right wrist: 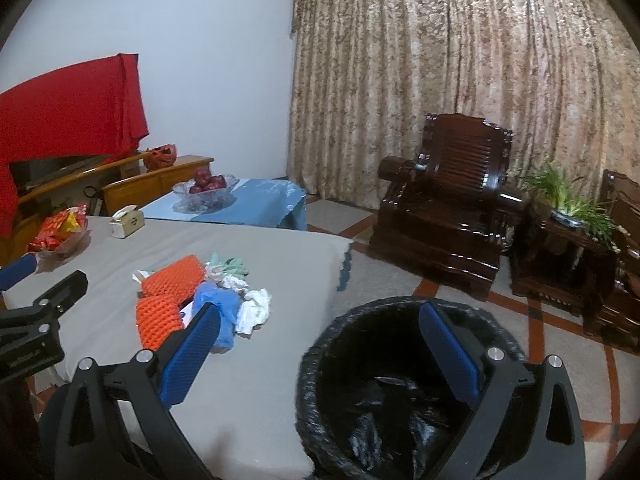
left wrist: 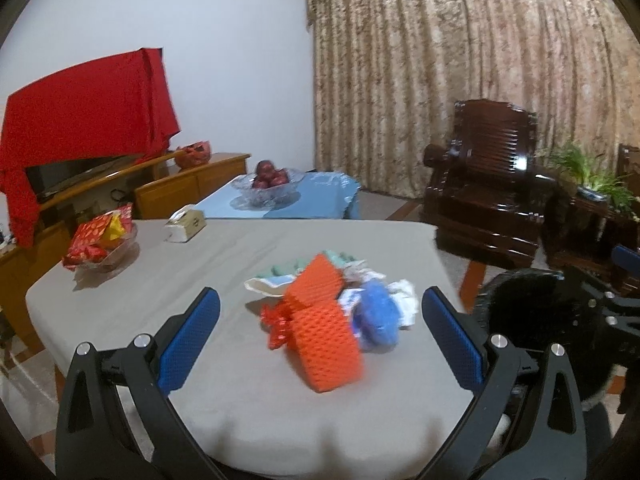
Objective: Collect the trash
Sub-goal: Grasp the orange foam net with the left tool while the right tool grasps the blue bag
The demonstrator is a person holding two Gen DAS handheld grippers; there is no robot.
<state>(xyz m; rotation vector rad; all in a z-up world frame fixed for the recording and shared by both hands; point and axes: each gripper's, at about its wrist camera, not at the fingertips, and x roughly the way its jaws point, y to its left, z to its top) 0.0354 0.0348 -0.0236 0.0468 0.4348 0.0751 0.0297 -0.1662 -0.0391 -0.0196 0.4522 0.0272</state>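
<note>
Worktop point(left wrist: 224, 264): grey cloth, carrying the trash.
Bin point(right wrist: 384, 364): black-lined, on the floor beside the worktop.
Trash pile point(left wrist: 332, 312): orange foam nets, blue and white wads, mid-worktop.
Left claw point(left wrist: 320, 316): fingers apart, empty.
Right claw point(right wrist: 320, 332): fingers apart, over the bin.

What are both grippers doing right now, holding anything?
Left gripper: open, empty, facing the trash pile.
Right gripper: open, empty, above the bin.
</note>
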